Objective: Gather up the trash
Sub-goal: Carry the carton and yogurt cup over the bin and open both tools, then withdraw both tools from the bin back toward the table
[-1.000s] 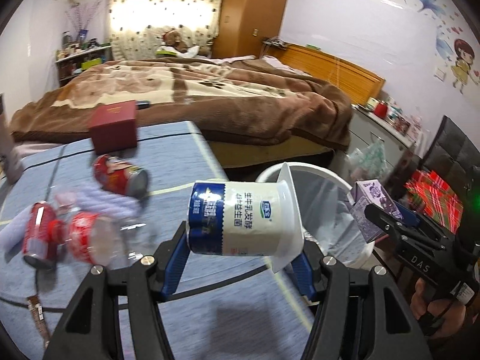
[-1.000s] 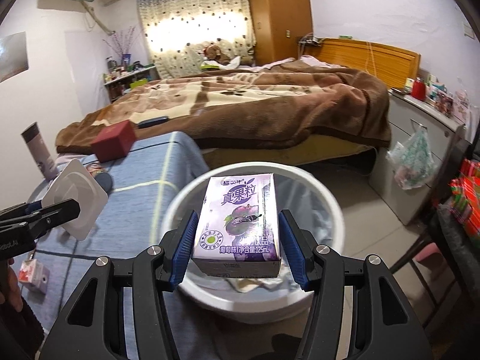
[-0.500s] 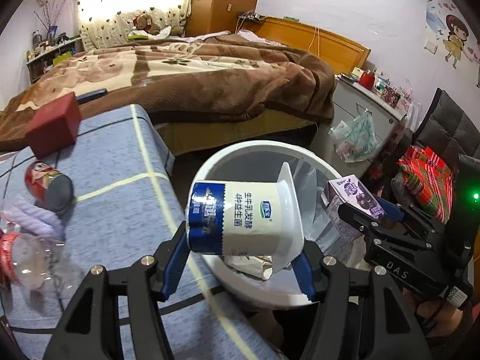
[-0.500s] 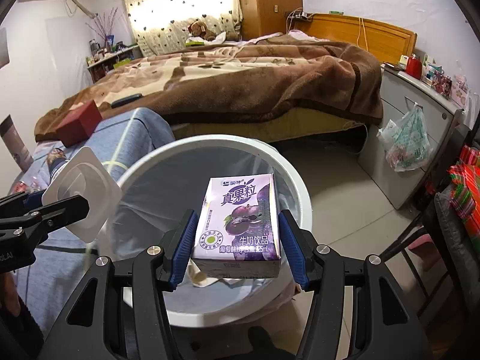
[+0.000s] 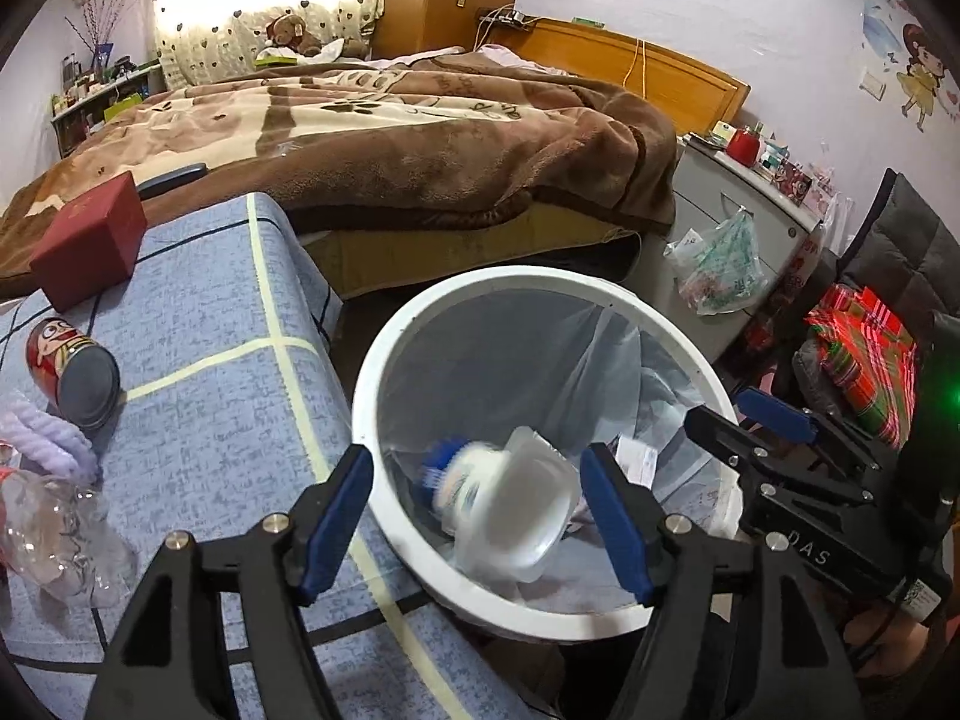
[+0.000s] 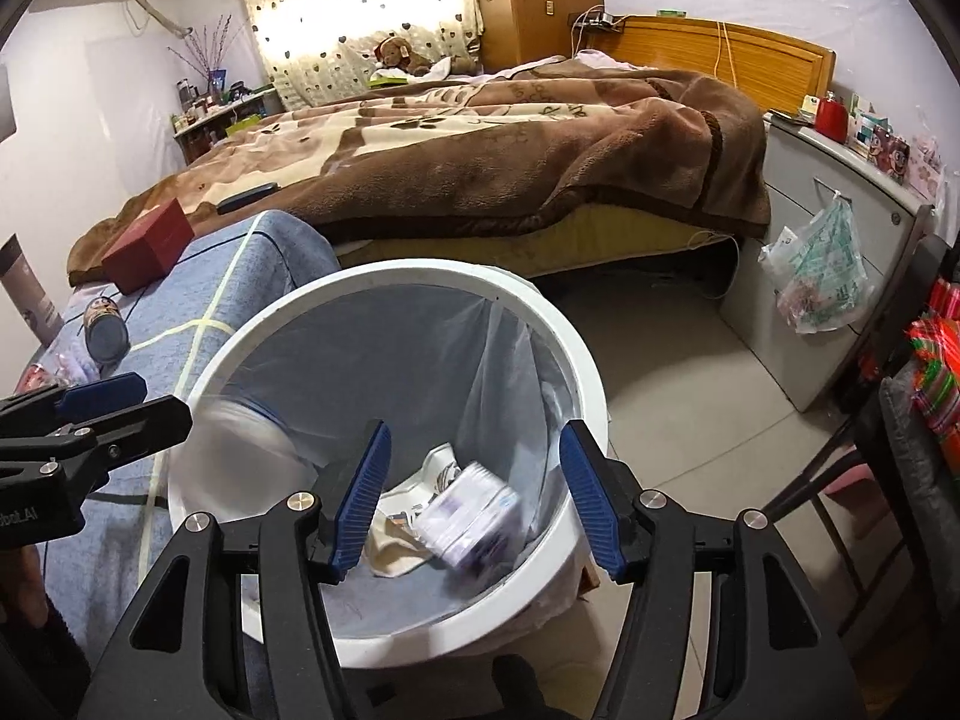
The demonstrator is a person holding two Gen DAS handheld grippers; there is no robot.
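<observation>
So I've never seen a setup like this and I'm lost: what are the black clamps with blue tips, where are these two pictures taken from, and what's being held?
Each clamp is a hand-held gripper; a person carries one in each hand, with a camera looking along its fingers. One picture looks past the left gripper, the other past the right gripper. Both have just opened above the white bin, so neither holds anything now: the yogurt cup and purple milk carton are dropping in, blurred. A red can and crushed plastic bottle lie on the blue cloth.
</observation>
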